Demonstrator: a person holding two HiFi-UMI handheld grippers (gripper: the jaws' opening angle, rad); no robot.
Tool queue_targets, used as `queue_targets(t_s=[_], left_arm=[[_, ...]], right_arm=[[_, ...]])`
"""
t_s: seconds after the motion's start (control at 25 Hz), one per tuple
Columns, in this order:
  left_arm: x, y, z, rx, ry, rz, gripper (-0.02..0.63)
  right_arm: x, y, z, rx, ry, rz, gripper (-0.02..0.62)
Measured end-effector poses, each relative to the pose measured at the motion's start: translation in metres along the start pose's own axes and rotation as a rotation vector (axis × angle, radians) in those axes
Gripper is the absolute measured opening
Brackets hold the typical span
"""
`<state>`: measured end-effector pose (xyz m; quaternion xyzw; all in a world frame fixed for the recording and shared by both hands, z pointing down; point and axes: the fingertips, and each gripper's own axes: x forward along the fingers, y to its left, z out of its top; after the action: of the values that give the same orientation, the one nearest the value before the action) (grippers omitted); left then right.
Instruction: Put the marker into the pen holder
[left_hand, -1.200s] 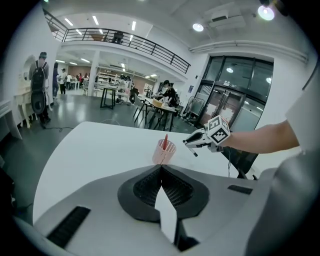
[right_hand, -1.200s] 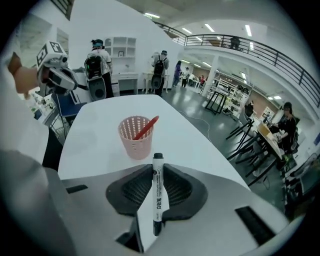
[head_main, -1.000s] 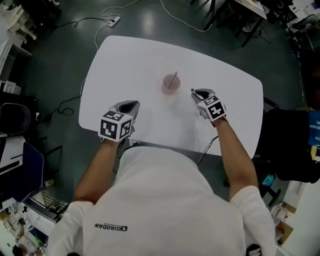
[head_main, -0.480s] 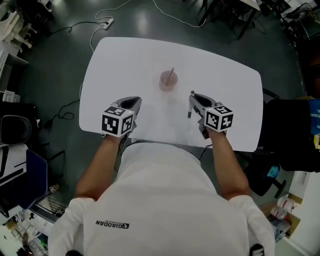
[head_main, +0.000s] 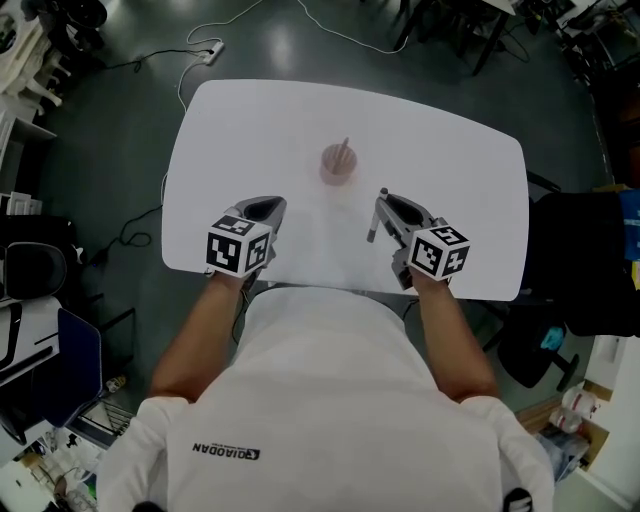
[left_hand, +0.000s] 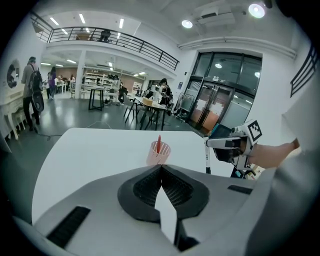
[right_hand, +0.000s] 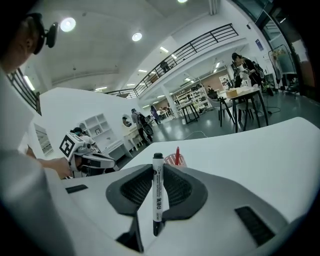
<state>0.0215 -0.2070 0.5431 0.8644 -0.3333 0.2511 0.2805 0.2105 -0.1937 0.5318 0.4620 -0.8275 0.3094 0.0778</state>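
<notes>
A pink mesh pen holder (head_main: 339, 164) stands near the middle of the white table (head_main: 450, 160), with a red pen upright inside it. It also shows in the left gripper view as the pen holder (left_hand: 158, 153) and in the right gripper view as the pen holder (right_hand: 175, 160). My right gripper (head_main: 381, 205) is shut on a white marker (right_hand: 157, 192) with a black cap, held upright between the jaws. That marker (head_main: 373, 220) hangs above the table, to the right of and nearer than the holder. My left gripper (head_main: 259, 211) rests at the table's near left, jaws together and empty.
The table's near edge lies just under both grippers. Dark floor with cables (head_main: 150, 60) surrounds the table, and a black chair (head_main: 585, 280) stands at the right. Desks and people are far off in the hall in the gripper views.
My right gripper has drawn back toward me and slightly left, carrying the marker, which now hangs more upright. The left gripper has stayed put.
</notes>
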Motion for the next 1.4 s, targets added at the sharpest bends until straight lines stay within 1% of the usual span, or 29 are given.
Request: queue_targets(t_s=[0.24, 0.48, 0.64, 0.76, 0.84, 0.92, 1.08, 1.16, 1.24, 1.4], left_arm=[[-0.002, 0.000, -0.003, -0.007, -0.008, 0.001, 0.028], [-0.010, 0.009, -0.017, -0.046, -0.015, 0.021, 0.028], [-0.019, 0.011, -0.026, -0.071, -0.027, 0.034, 0.028], [-0.028, 0.018, -0.030, -0.090, -0.038, 0.050, 0.028], [-0.034, 0.023, -0.034, -0.110, -0.046, 0.063, 0.028], [-0.039, 0.023, -0.037, -0.127, -0.052, 0.074, 0.028], [-0.043, 0.030, -0.042, -0.149, -0.054, 0.093, 0.028], [-0.044, 0.034, -0.047, -0.159, -0.048, 0.098, 0.029], [-0.046, 0.035, -0.052, -0.166, -0.041, 0.098, 0.029], [-0.044, 0.036, -0.046, -0.158, -0.044, 0.088, 0.028]], right_arm=[[0.018, 0.001, 0.014, 0.009, -0.016, 0.007, 0.087], [0.055, -0.007, 0.055, 0.049, -0.091, -0.001, 0.087], [0.086, -0.013, 0.083, 0.008, -0.113, -0.012, 0.087], [0.111, -0.019, 0.098, -0.025, -0.128, -0.036, 0.087], [0.124, -0.030, 0.096, -0.028, -0.124, -0.068, 0.087], [0.131, -0.046, 0.086, -0.012, -0.104, -0.112, 0.087], [0.137, -0.073, 0.069, 0.078, -0.087, -0.181, 0.087], [0.140, -0.079, 0.055, 0.110, -0.063, -0.194, 0.089], [0.141, -0.077, 0.040, 0.118, -0.027, -0.190, 0.089], [0.149, -0.070, 0.027, 0.067, 0.054, -0.177, 0.089]])
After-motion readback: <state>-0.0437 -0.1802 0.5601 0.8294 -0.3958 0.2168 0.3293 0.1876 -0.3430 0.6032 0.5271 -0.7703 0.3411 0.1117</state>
